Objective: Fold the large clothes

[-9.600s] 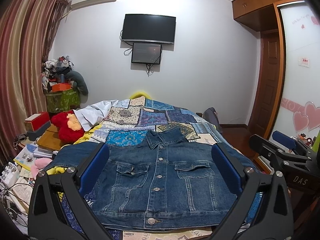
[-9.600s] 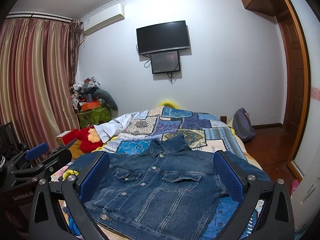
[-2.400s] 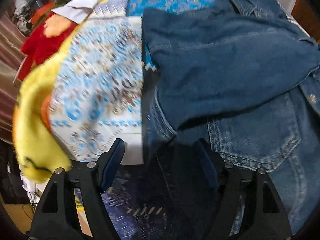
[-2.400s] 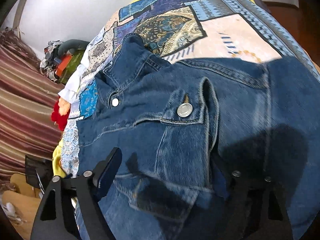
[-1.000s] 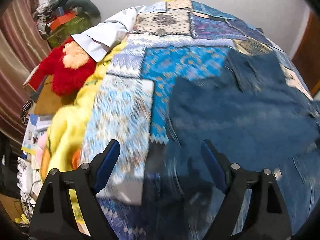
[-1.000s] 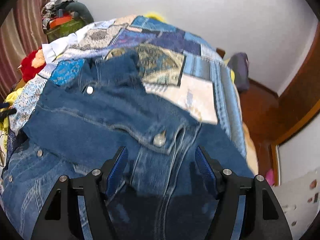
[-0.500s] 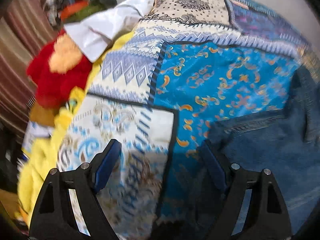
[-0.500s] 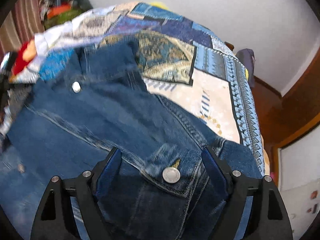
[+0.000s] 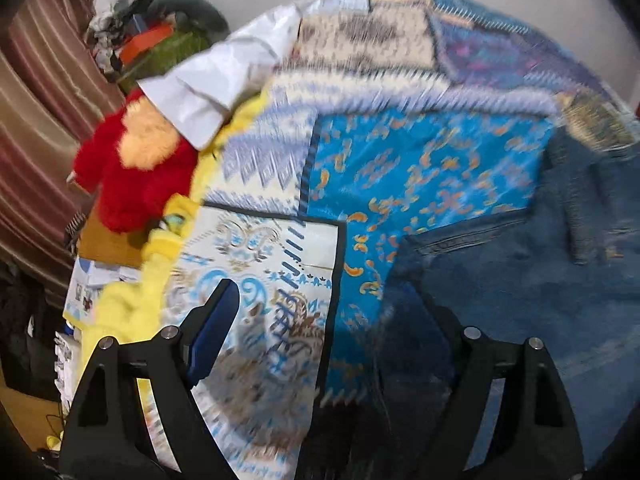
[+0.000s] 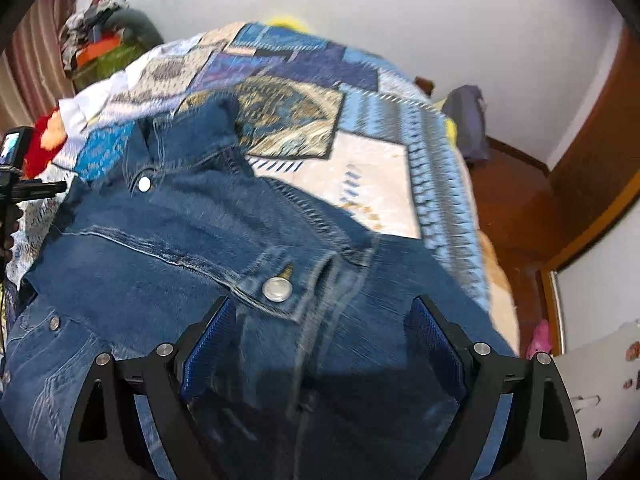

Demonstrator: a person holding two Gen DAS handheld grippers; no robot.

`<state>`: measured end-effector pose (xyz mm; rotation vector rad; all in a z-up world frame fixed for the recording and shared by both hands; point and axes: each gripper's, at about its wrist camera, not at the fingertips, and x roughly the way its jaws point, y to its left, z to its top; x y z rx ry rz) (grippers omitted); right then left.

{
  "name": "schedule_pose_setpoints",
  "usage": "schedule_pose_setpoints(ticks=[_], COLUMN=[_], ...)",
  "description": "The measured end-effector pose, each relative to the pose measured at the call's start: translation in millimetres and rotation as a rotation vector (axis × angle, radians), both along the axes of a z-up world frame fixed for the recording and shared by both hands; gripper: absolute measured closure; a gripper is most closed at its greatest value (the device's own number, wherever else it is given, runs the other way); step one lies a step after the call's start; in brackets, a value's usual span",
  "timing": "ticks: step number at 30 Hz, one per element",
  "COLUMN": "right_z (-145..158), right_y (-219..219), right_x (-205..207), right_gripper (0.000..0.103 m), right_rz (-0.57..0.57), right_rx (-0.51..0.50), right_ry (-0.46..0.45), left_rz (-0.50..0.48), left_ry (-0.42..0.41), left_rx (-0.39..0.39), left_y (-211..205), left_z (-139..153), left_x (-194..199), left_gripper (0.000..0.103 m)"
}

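In the left wrist view the left gripper (image 9: 320, 328) is holding its jaws wide apart with nothing between them; its blue pad (image 9: 212, 332) is showing at lower left, while the other finger is sitting dark against the denim at lower right. Under the gap, the patchwork bedspread (image 9: 420, 168) is filling the middle of the frame, and the denim jacket (image 9: 540, 280) is lying on it across the right and lower right. Further out, at the left edge, a red plush toy (image 9: 136, 172) is resting beside a white cloth (image 9: 224, 80), with a yellow blanket (image 9: 124, 316) spilling down the lower left and striped curtains (image 9: 44, 100) hanging at far left.

In the right wrist view the right gripper (image 10: 324, 344) is also standing with jaws spread, nothing clamped, hovering over the jacket (image 10: 180, 248), which is filling the lower centre and left of the frame. A metal cuff button (image 10: 277, 289) is shining just above the gap, on a sleeve lying folded across the front. Beyond it, the collar (image 10: 188, 132) is pointing toward the upper left, over the bedspread (image 10: 360, 160). A wooden door (image 10: 600, 152) is standing at right.
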<state>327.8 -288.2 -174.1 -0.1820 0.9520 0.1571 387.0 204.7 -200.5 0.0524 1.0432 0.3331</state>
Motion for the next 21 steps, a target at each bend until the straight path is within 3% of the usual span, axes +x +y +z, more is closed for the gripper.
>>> schedule_pose_setpoints(ticks=[5, 11, 17, 21], right_z=[27.7, 53.2, 64.0, 40.0], right_y=[-31.7, -90.2, -171.4, -211.6], right_x=[-29.2, -63.3, -100.9, -118.7], right_gripper=[0.015, 0.014, 0.009, 0.007], right_rz=[-0.053, -0.173, -0.365, -0.465], right_rx=[0.043, 0.121, 0.287, 0.369], right_ry=[-0.059, -0.112, -0.114, -0.026], left_rz=[-0.105, -0.249, -0.399, -0.48], left_ry=[-0.078, -0.144, -0.133, -0.088], left_rx=[-0.002, -0.065, -0.122, -0.138], left_y=[-37.0, -98.6, -171.9, -216.4], left_z=[54.3, 100.2, 97.0, 69.6], left_x=[-29.6, -51.2, -58.9, -55.3], left_gripper=[0.019, 0.019, 0.016, 0.016])
